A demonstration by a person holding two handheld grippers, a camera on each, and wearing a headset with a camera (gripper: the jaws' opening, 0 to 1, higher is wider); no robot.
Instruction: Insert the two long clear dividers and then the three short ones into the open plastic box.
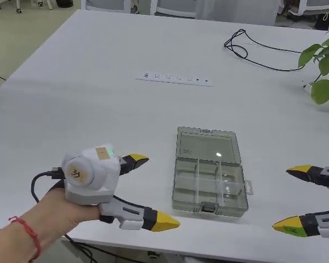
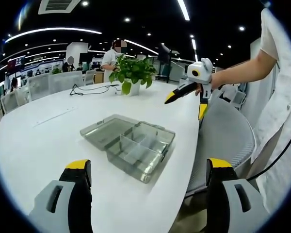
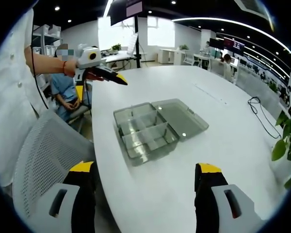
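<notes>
The clear plastic box (image 1: pixel 209 189) lies open near the table's front edge, its lid (image 1: pixel 208 146) folded flat on the far side. Clear dividers (image 1: pixel 198 167) stand in the tray and split it into several compartments. My left gripper (image 1: pixel 152 190) is open to the left of the box, with nothing between its yellow-tipped jaws. My right gripper (image 1: pixel 292 198) is open to the right of the box, also holding nothing. The box (image 2: pixel 131 143) lies ahead of the left gripper (image 2: pixel 148 165), with the right gripper (image 2: pixel 194 87) beyond it. The box (image 3: pixel 148 127) also lies ahead of the right gripper (image 3: pixel 145 168).
A white power strip (image 1: pixel 175 78) lies at the table's middle and a black cable (image 1: pixel 252 52) at the far right. A potted plant (image 1: pixel 323 66) stands at the right edge. A mesh chair (image 3: pixel 48 155) is by the table's near edge. People sit in the background.
</notes>
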